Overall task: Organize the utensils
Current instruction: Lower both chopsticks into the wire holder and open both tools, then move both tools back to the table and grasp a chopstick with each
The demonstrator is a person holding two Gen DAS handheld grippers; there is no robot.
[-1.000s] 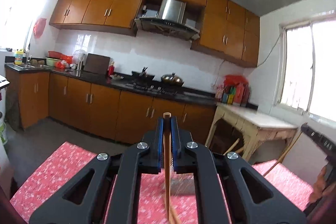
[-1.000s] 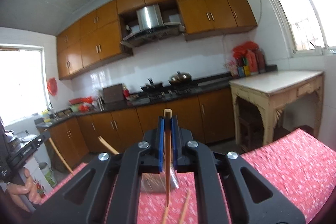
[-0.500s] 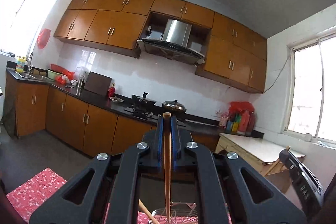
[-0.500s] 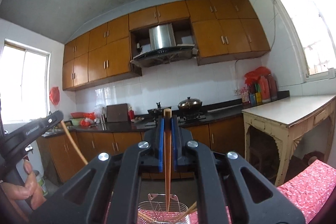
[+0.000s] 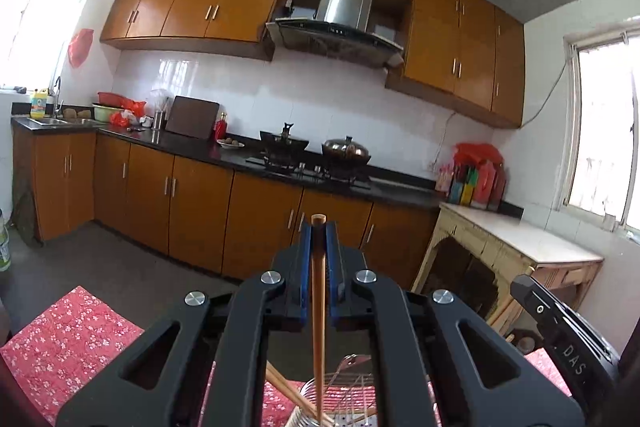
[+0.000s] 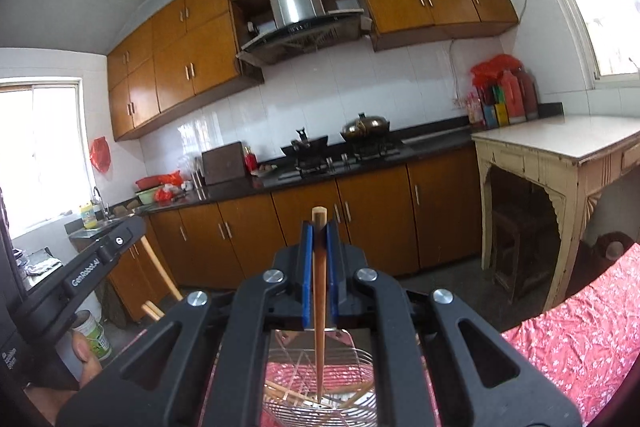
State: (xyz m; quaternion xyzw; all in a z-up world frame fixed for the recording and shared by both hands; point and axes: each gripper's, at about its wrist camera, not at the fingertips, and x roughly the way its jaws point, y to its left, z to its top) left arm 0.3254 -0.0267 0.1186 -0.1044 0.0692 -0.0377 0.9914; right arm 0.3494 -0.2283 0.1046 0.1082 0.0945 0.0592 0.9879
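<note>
Above the wire basket (image 6: pixel 320 399), left gripper (image 5: pixel 319 227) and right gripper (image 6: pixel 319 227) point near-level, each clenched on a chopstick (image 5: pixel 318 307).

Both hand-held grippers — left (image 5: pixel 319 227), right (image 6: pixel 319 227) — clamped tight, near level.

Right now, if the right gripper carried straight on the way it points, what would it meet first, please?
Probably nothing close: the right gripper, shut on a chopstick, aims over the wire basket across open floor at the lower cabinets under the stove. Depth is unclear.
</note>
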